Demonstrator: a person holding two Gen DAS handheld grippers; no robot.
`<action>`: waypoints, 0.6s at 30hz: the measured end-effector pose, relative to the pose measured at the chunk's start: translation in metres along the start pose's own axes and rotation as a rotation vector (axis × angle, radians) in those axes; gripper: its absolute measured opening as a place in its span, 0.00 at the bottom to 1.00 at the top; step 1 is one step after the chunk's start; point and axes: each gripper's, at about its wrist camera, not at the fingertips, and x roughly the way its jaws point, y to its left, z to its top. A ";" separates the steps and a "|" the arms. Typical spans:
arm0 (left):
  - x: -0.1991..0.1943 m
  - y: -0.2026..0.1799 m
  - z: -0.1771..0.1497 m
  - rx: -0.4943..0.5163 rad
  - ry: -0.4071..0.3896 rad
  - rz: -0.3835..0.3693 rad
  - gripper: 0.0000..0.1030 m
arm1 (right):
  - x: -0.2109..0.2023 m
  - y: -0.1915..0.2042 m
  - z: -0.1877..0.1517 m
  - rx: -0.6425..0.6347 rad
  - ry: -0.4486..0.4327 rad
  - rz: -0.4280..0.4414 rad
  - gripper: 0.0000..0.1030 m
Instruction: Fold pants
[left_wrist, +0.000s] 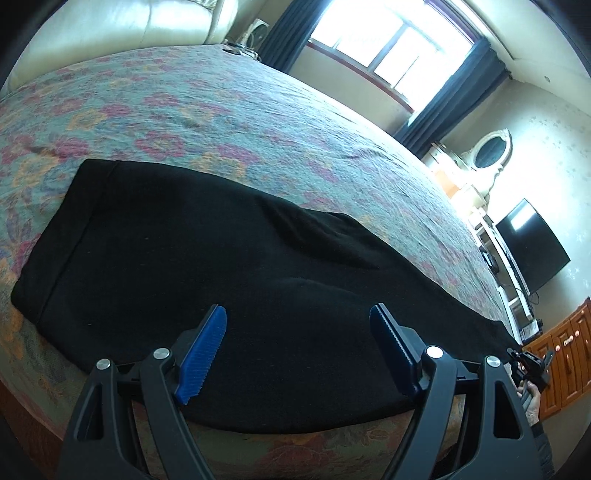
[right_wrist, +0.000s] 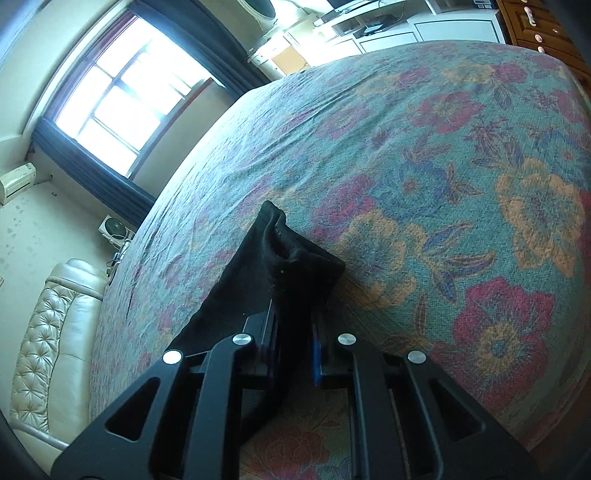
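The black soft-knit pants (left_wrist: 207, 258) lie spread flat on the bed's floral blue-green woven bedspread (left_wrist: 258, 122), near its front edge. The left claw (left_wrist: 297, 350) hovers over them, blue ribbed pads wide apart, nothing between. The right claw (right_wrist: 293, 328) is clamped on what looks like a bunched cuff end (right_wrist: 284, 251).

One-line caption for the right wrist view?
Right gripper shut on the black pants' end, above the floral bedspread.
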 end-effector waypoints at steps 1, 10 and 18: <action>0.006 -0.007 0.003 0.014 0.004 -0.012 0.77 | 0.000 0.002 0.001 -0.007 -0.002 -0.001 0.13; 0.054 -0.025 0.015 0.026 0.100 -0.073 0.77 | -0.012 0.043 0.010 -0.087 -0.029 0.061 0.13; 0.052 -0.014 0.007 0.023 0.109 -0.051 0.77 | -0.025 0.141 -0.009 -0.321 -0.034 0.171 0.13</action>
